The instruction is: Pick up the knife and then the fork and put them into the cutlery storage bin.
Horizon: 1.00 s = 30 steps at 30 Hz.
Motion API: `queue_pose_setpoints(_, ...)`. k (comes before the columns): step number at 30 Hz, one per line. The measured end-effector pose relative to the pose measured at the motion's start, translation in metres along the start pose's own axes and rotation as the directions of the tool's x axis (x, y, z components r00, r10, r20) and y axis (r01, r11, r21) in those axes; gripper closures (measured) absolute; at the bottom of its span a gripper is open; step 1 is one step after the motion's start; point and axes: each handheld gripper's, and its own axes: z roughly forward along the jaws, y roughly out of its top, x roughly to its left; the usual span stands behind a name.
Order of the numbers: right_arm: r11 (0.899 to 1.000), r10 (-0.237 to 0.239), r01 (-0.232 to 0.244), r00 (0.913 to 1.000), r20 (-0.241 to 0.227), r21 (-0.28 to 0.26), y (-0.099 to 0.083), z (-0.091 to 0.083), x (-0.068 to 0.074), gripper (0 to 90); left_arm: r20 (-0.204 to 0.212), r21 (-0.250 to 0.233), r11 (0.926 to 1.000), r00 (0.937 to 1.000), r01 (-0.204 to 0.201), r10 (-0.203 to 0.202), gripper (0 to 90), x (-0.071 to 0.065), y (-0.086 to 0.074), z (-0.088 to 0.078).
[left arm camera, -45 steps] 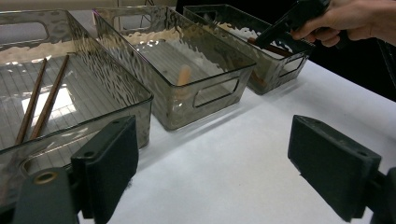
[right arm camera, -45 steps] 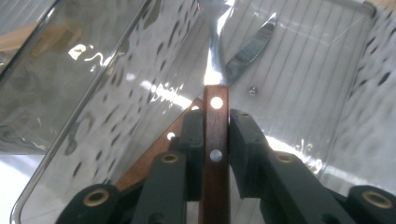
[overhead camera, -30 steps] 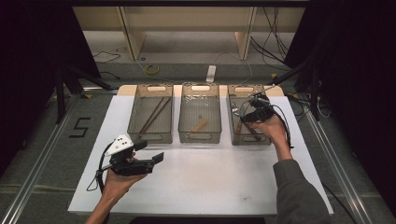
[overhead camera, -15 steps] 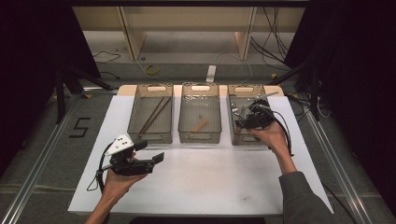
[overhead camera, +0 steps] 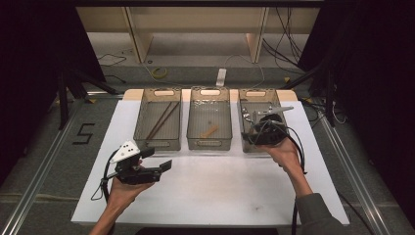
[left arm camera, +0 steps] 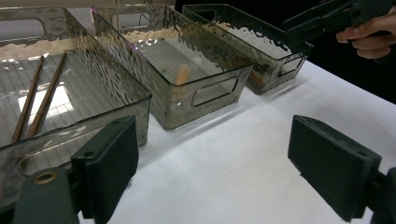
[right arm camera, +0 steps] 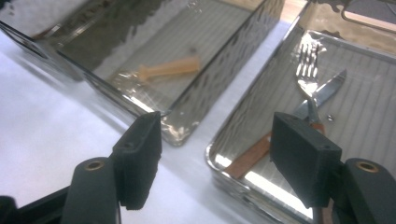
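The work in hand looks like sorting cutlery into three clear bins at the upper middle of the high view. The left bin (overhead camera: 157, 125) holds a pair of chopsticks (overhead camera: 163, 119), the middle bin (overhead camera: 209, 123) a short wooden piece (overhead camera: 211, 131), and the right bin (overhead camera: 258, 125) a fork (right arm camera: 306, 70) and a knife (right arm camera: 322, 95) with a wooden handle.

The right gripper (overhead camera: 259, 128) hangs over the near end of the right bin; its jaws have just been opening and stand apart with nothing between them, so the latest piece seems delivered.

The left gripper (overhead camera: 164, 165) rests at the lower left over the bare worktop (overhead camera: 220, 186), jaws wide apart and empty.

No loose cutlery lies on the worktop, so the sorting looks close to finished.
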Motion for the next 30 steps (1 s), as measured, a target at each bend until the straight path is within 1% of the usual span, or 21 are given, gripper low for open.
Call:
queue_pose_setpoints(3, 1.000, -0.006, 0.006, 0.9999, -0.009, -0.023, -0.004, -0.003, 0.006, 33.6, 0.002, 0.001, 1.0000, 1.0000, -0.002, 0.002, 15.7, 0.000, 0.000, 0.000)
queue_pose_setpoints(7, 0.999, -0.023, 0.021, 0.9988, -0.043, -0.048, -0.011, -0.007, 0.015, 33.0, 0.004, 0.006, 1.0000, 1.0000, -0.004, 0.004, 15.6, -0.001, 0.000, 0.000)
queue_pose_setpoints(10, 0.998, -0.025, 0.020, 0.9970, -0.073, -0.067, -0.016, -0.009, 0.020, 32.1, 0.003, 0.001, 1.0000, 1.0000, 0.000, 0.000, 15.6, 0.000, 0.000, 0.000)
queue_pose_setpoints(16, 0.995, -0.033, 0.021, 0.9925, -0.118, -0.102, -0.025, -0.013, 0.030, 31.4, 0.008, 0.008, 1.0000, 1.0000, 0.003, -0.003, 15.6, -0.001, 0.000, 0.001)
queue_pose_setpoints(18, 0.994, -0.047, 0.034, 0.9917, -0.120, -0.107, -0.029, -0.014, 0.033, 30.8, 0.009, 0.012, 0.9999, 1.0000, 0.001, -0.001, 15.6, -0.001, 0.000, 0.001)
queue_pose_setpoints(24, 0.989, -0.061, 0.042, 0.9885, -0.138, -0.138, -0.039, -0.018, 0.040, 29.4, 0.013, 0.015, 0.9999, 0.9999, 0.001, -0.001, 15.6, 0.000, -0.001, 0.000)
queue_pose_setpoints(25, 0.989, -0.061, 0.041, 0.9889, -0.135, -0.142, -0.040, -0.019, 0.041, 29.2, 0.014, 0.014, 0.9999, 0.9999, 0.002, -0.003, 15.6, 0.000, -0.001, 0.000)
queue_pose_setpoints(30, 0.986, -0.063, 0.038, 0.9865, -0.151, -0.163, -0.047, -0.023, 0.043, 28.7, 0.016, 0.017, 0.9999, 0.9999, 0.002, -0.002, 15.6, 0.000, -0.001, 0.000)
